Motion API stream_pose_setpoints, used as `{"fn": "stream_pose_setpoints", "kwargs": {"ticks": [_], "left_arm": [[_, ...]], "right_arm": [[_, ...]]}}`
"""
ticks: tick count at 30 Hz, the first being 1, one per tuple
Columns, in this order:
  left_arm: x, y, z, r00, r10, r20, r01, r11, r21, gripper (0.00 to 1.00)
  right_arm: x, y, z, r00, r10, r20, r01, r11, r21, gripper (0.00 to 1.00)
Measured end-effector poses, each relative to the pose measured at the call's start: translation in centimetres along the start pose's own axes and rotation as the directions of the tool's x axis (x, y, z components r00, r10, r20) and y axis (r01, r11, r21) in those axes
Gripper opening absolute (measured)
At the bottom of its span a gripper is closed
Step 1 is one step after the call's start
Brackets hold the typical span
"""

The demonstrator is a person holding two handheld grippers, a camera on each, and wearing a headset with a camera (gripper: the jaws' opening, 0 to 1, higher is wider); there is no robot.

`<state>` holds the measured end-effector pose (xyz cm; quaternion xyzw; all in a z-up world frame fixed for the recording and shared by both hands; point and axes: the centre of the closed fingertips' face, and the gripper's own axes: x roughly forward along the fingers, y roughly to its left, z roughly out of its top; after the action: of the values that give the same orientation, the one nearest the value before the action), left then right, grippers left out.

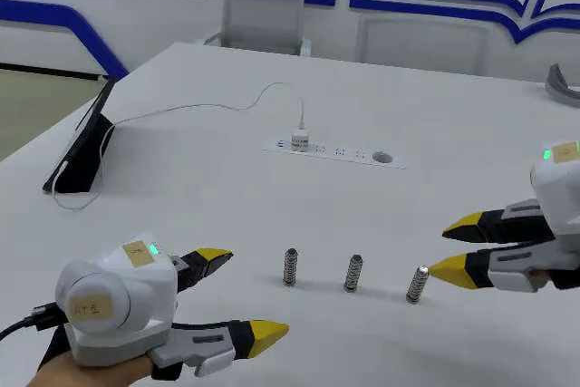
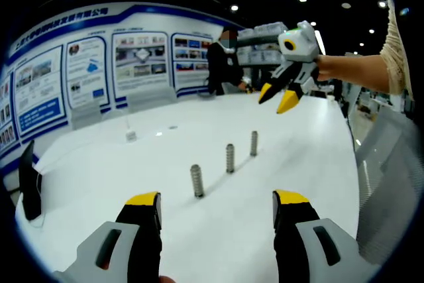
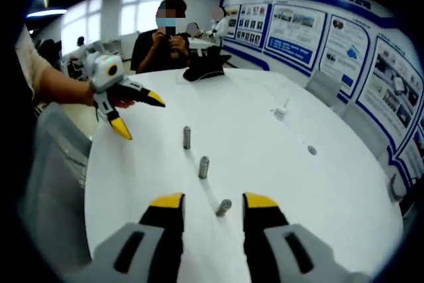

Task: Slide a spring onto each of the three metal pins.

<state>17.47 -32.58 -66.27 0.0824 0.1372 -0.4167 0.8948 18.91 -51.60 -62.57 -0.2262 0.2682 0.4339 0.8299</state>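
Three short metal pins stand upright in a row on the white table: left pin [image 1: 290,266], middle pin [image 1: 353,273], right pin [image 1: 417,284]. Each has spring coils around it. My left gripper [image 1: 243,295] is open and empty, low at the near left, about a hand's width from the left pin [image 2: 197,180]. My right gripper [image 1: 456,246] is open and empty, its lower tip just right of the right pin [image 3: 224,207], which sits between its jaws in the right gripper view. The other gripper [image 2: 285,94] hangs above the row's far end.
A power strip [image 1: 335,150] with a white plug [image 1: 299,140] and cable lies mid-table. A dark tablet [image 1: 82,153] leans at the left edge. A grey chair [image 1: 265,8] stands behind the table. A seated person [image 3: 165,38] and a dark object [image 3: 207,67] are at the far end.
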Motion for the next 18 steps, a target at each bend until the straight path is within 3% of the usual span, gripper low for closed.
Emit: {"fn": "stream_pose_setpoints", "kwargs": {"ticks": [10,18], "left_arm": [[0.3,-0.2,-0.4,0.9999,-0.009,-0.009,0.009,1.0,0.003,0.72],[0.4,-0.3,-0.9,0.9998,-0.012,-0.018,0.012,1.0,-0.003,0.74]], "right_arm": [[-0.3,0.8,-3.4,0.9966,-0.044,0.07,0.037,0.995,0.094,0.47],[-0.5,1.0,-3.9,0.9827,-0.088,0.163,0.066,0.989,0.134,0.55]]}}
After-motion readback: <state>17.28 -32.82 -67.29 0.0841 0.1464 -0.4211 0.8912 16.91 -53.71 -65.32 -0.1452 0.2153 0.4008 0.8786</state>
